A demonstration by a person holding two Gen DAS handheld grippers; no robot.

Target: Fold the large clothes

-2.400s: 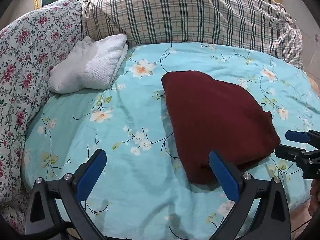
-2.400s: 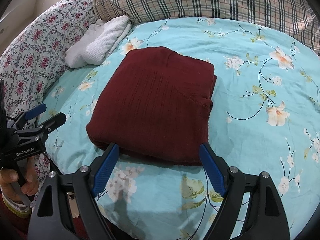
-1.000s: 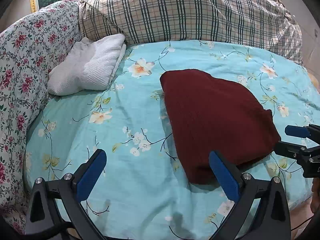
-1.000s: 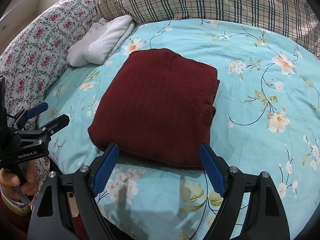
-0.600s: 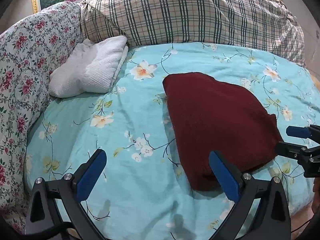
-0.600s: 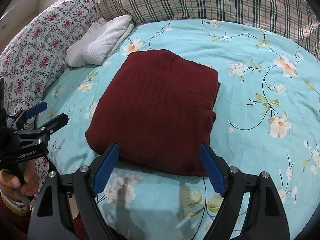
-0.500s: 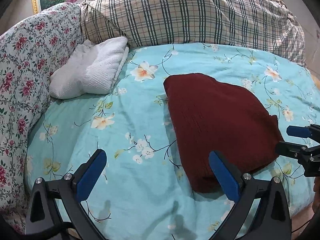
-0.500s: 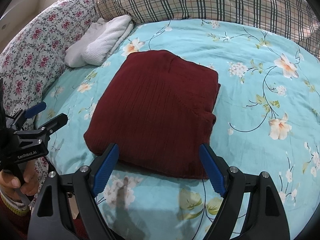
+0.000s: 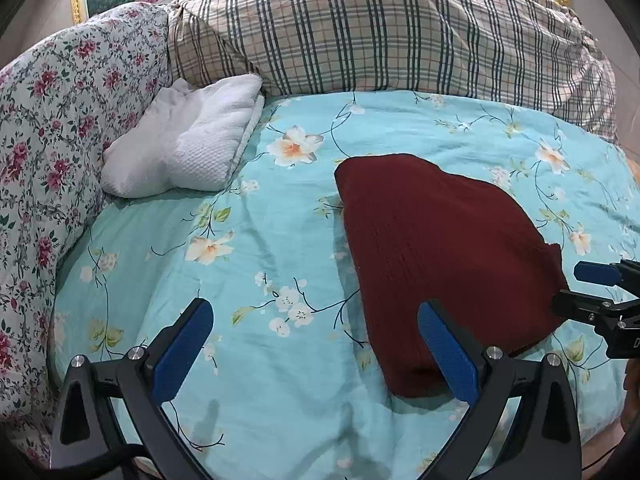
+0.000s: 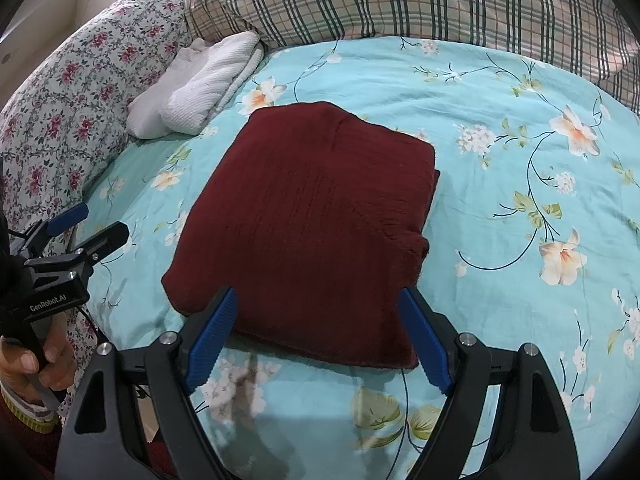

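A dark red knitted garment (image 10: 312,232) lies folded into a thick rectangle on the turquoise flowered bedspread (image 10: 500,168); it also shows in the left wrist view (image 9: 444,252). My right gripper (image 10: 320,340) is open and empty, hovering just in front of the garment's near edge. My left gripper (image 9: 316,352) is open and empty, to the left of the garment over the bedspread (image 9: 260,280). Each gripper shows in the other's view, the left one (image 10: 86,226) and the right one (image 9: 588,290), both open.
A folded white towel (image 9: 184,156) lies at the far left against a rose-patterned quilt (image 9: 48,128). A large plaid pillow (image 9: 380,32) runs along the back. The bed's near edge is just below both grippers.
Both views have shifted only slightly; the garment sits a little lower in each. The garment keeps its folded shape and both grippers stay open.
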